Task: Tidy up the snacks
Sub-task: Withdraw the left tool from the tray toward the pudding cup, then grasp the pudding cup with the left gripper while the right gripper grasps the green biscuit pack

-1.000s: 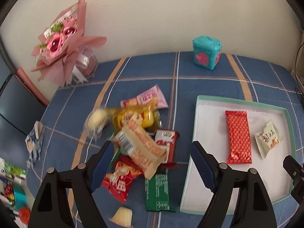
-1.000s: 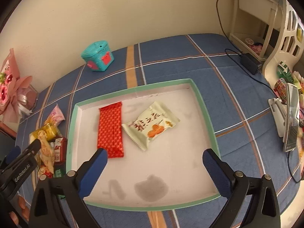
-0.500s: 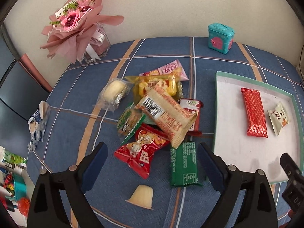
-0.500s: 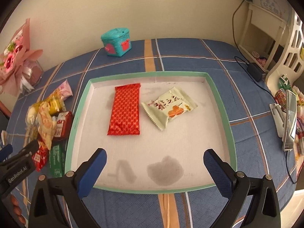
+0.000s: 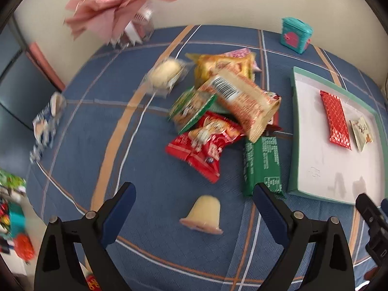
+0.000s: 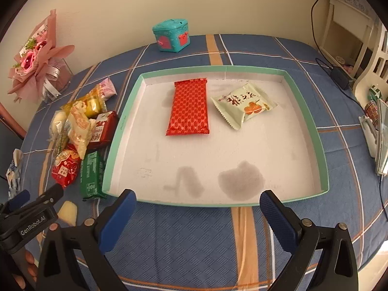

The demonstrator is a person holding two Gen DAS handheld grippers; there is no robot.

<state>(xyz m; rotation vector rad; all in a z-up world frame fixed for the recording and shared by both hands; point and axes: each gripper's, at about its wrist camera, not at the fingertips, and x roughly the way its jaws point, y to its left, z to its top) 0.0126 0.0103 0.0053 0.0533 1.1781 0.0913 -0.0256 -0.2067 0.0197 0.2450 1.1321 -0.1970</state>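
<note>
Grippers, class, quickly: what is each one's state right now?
Left gripper: open, holding nothing.
Right gripper: open, holding nothing.

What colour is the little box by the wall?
Teal with pink trim; the little box shows best in the right wrist view.

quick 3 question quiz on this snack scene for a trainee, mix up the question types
1. True or false: the tray already holds two snacks.
2. Which lies nearest the left gripper? A) jelly cup B) teal box C) bouquet
3. Fill in: the green bar lies just outside the tray's ___ wall.

Key
1. True: red wafer pack and pale green packet.
2. A
3. Left; both grippers, including the right gripper, are open.
</note>
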